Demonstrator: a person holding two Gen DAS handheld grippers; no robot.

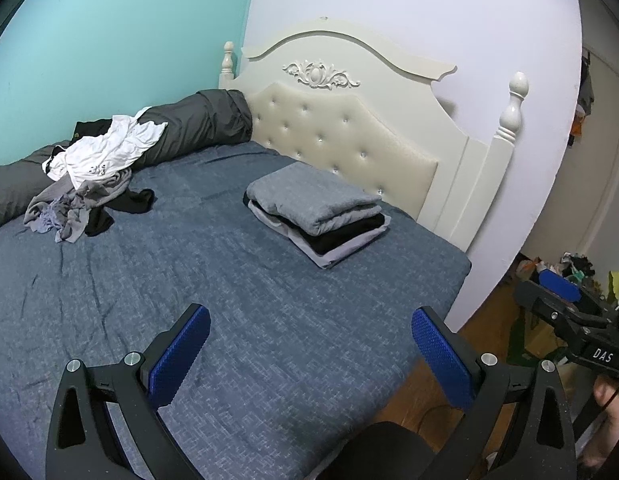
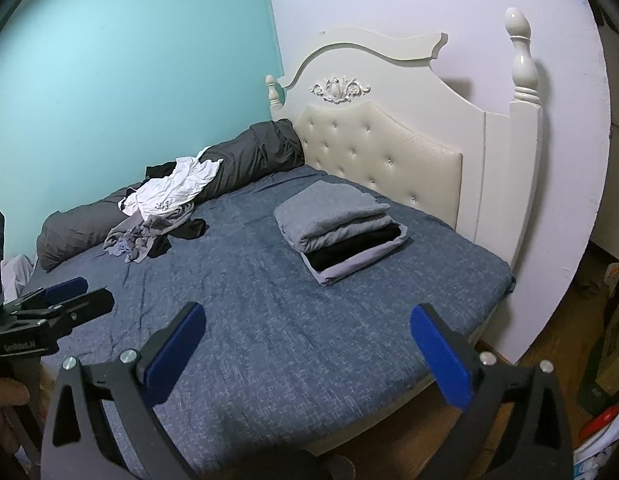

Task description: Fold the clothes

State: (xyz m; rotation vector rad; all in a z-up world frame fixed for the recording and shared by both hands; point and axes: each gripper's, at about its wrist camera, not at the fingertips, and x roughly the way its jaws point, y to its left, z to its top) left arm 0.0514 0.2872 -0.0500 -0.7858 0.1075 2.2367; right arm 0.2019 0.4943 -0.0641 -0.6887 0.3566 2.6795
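A pile of crumpled clothes point(image 1: 93, 176) point(image 2: 157, 220), white, grey and black, lies at the far left of the bed against a rolled grey duvet. A neat stack of folded clothes point(image 1: 315, 210) point(image 2: 341, 232), grey on top with black beneath, sits near the headboard. My left gripper point(image 1: 311, 314) hovers over the near part of the blue bedsheet, open wide with nothing between its blue pads. My right gripper point(image 2: 309, 312) is likewise open and empty over the bed's near edge. Each gripper shows in the other's view, the right point(image 1: 549, 296) and the left point(image 2: 87, 295), held side by side.
The bed point(image 1: 229, 280) point(image 2: 269, 300) has a cream tufted headboard point(image 1: 349, 128) point(image 2: 381, 152) with posts. The rolled grey duvet point(image 1: 197, 124) point(image 2: 245, 156) runs along the teal wall. A wooden floor with clutter point(image 1: 565, 268) point(image 2: 609, 340) lies to the right of the bed.
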